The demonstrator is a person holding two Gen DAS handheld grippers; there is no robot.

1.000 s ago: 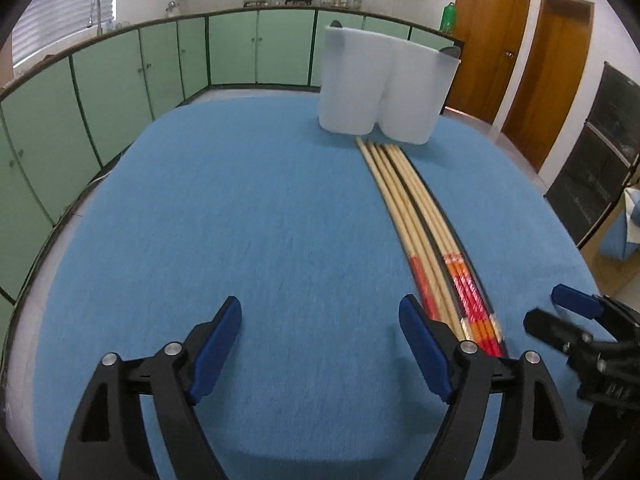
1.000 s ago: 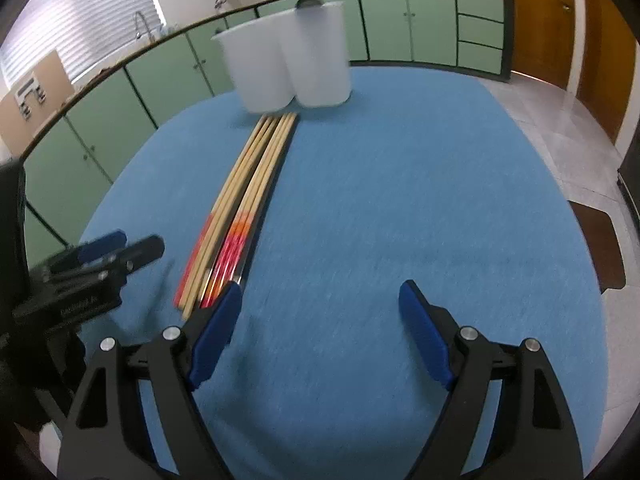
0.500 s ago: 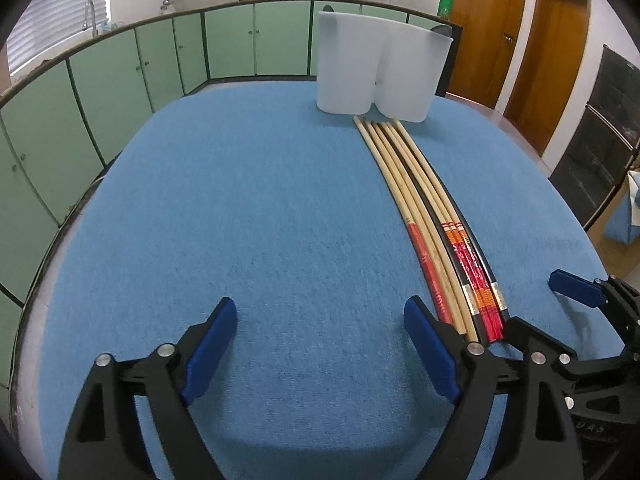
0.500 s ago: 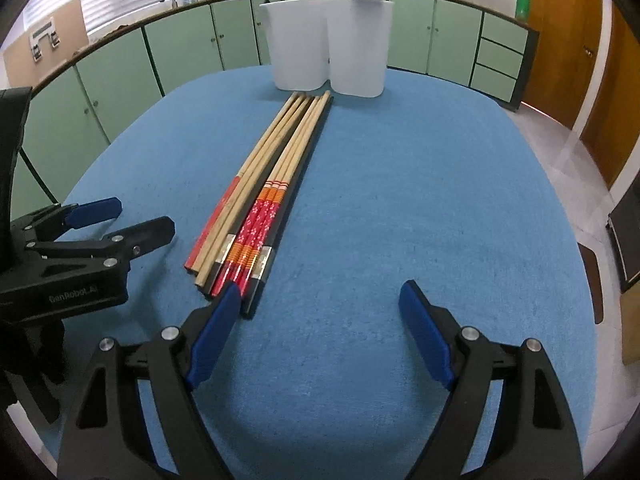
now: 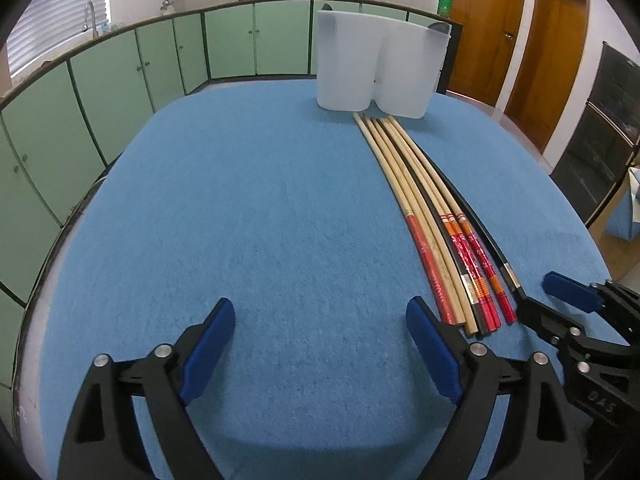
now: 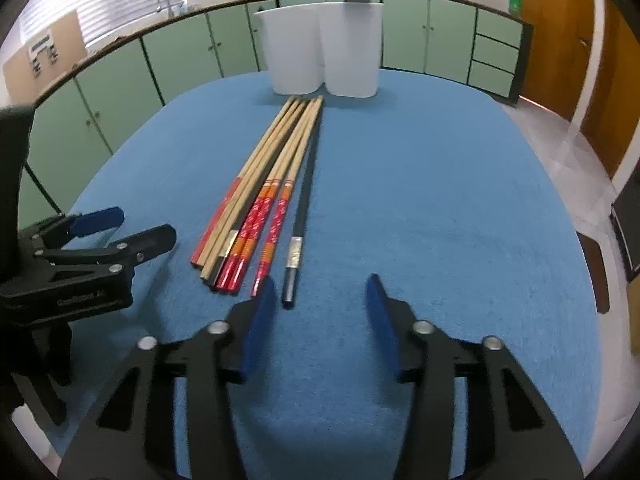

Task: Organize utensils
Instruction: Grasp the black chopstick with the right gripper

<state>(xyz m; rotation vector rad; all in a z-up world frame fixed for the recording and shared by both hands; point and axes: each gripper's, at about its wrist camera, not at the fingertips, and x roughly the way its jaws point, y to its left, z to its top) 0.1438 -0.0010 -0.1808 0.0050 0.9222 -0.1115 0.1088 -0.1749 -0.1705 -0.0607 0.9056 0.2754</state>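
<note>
Several long chopsticks (image 5: 432, 216) (image 6: 256, 184), bamboo with red-patterned ends, lie side by side on the blue cloth, pointing at a white two-compartment holder (image 5: 380, 72) (image 6: 324, 48) at the far side. A black chopstick (image 6: 302, 200) (image 5: 480, 224) lies on the bundle's right edge. My right gripper (image 6: 320, 284) (image 5: 540, 292) is at the near ends and its jaws are closing. The black stick's tip lies between them beside the left pad, and neither pad presses on it. My left gripper (image 5: 320, 312) (image 6: 136, 226) hovers open over bare cloth left of the bundle, holding nothing.
The blue cloth (image 5: 248, 208) covers a rounded table. Green cabinets (image 5: 120, 76) curve around its far and left sides, and wooden doors (image 5: 488, 32) stand at the right. Bare cloth stretches to the right of the chopsticks in the right wrist view.
The right gripper's jaws have narrowed, and it has shifted left so the black chopstick's near end now lies between them. The left gripper has stayed open and almost still.
</note>
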